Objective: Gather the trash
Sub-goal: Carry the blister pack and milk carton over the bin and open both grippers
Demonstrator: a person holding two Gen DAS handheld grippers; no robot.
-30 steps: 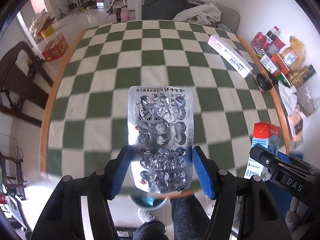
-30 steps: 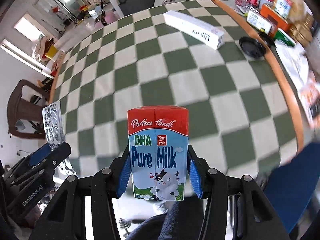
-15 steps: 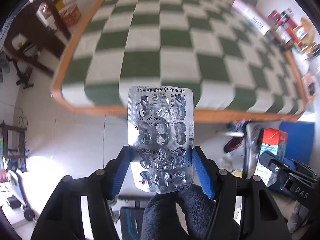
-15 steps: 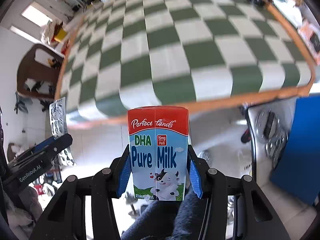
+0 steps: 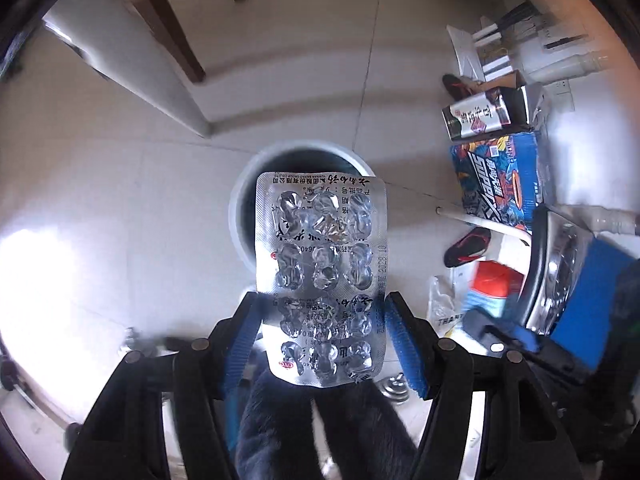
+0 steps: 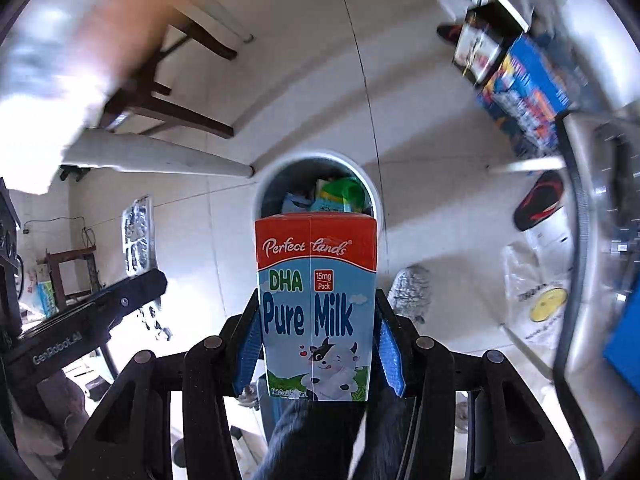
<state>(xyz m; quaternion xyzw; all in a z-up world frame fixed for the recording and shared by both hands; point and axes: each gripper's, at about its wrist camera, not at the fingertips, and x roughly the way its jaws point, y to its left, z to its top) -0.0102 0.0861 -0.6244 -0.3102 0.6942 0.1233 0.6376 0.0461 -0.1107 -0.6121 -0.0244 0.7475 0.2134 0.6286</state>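
On the left, the left gripper is clamping a silver blister pack between its blue fingers, and that pack is hanging directly over the round white trash bin on the tiled floor. Over on the right, the right gripper is squeezing a Pure Milk carton upright between its fingers, the carton poised just above the same trash bin, where a green-capped item is already lying inside. Colourful boxes are sitting further right.
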